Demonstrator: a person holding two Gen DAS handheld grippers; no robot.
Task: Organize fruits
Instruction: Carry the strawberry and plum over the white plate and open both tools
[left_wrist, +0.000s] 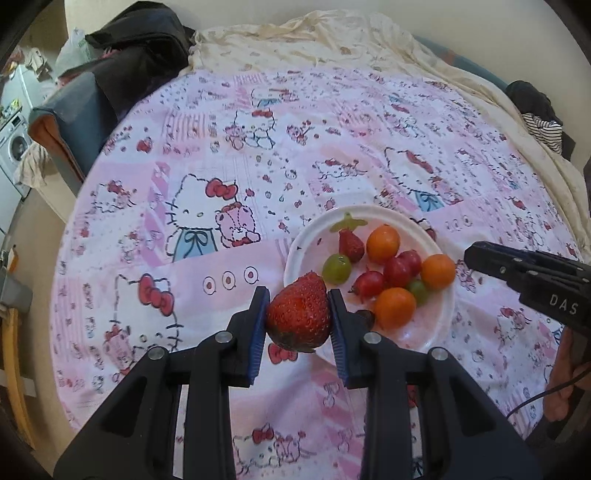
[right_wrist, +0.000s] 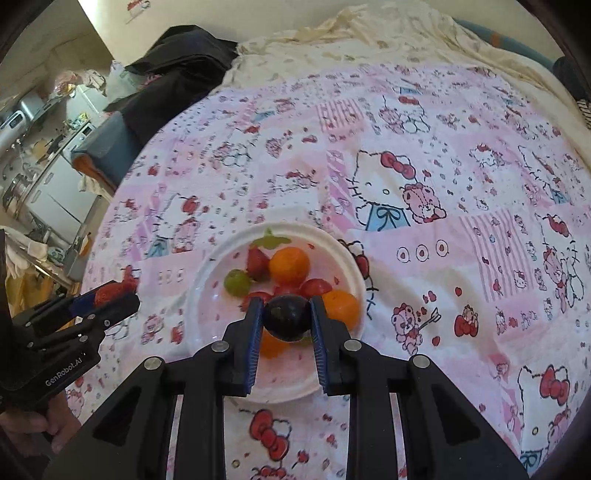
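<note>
I have the left claw (left_wrist: 298, 318) pinching a big strawberry (left_wrist: 298, 316) across its sides, pads hard on the flesh. It sits just off the near-left rim of the white plate (left_wrist: 436, 328), over the bedsheet (left_wrist: 221, 155), not over the plate. The right claw (right_wrist: 284, 317) is pinching a dark plum-like fruit (right_wrist: 285, 316), directly over the plate's near half.

Rest of the fruit is on the plate: three orange ones, two green grapes, red cherry-tomato-looking ones and a small strawberry by the far rim.

Risks as I see them:
- Strawberry is soft, with a dark patch on its underside. Squeeze harder and I bruise it or it slips out; released now, it lands on the sheet and stains it.
- Dark fruit is round and smooth, and the pads only catch its flanks. Any wrist roll could pop it out onto the pile and scatter the round fruit off the plate.
- Plate looks light, resting on soft bedding. A nudge from either claw would likely tip it.
- Both claws work near the plate; they could collide.
</note>
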